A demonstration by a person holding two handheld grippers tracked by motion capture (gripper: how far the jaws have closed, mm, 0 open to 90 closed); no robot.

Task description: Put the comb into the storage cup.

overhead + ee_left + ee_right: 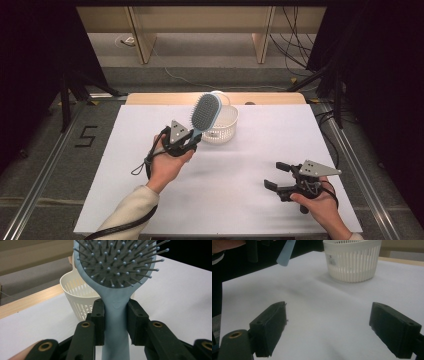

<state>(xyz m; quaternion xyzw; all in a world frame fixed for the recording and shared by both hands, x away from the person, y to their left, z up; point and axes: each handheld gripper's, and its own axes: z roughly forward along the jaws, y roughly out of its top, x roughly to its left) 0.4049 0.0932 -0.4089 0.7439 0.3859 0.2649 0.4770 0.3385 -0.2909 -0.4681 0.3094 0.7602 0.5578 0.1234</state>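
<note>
Gripping one blue hairbrush [205,114] by its handle, left gripper [186,142] jaws; right gripper [275,174] jaws wide apart; one white basket [226,126].

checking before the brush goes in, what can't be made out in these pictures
- Basket inside: high view, brush head covers part of it; right gripper view, its slatted wall hides it.
- Hairbrush top: left gripper view, cut off by the upper edge.
- Basket label: right gripper view, too small to read.
</note>
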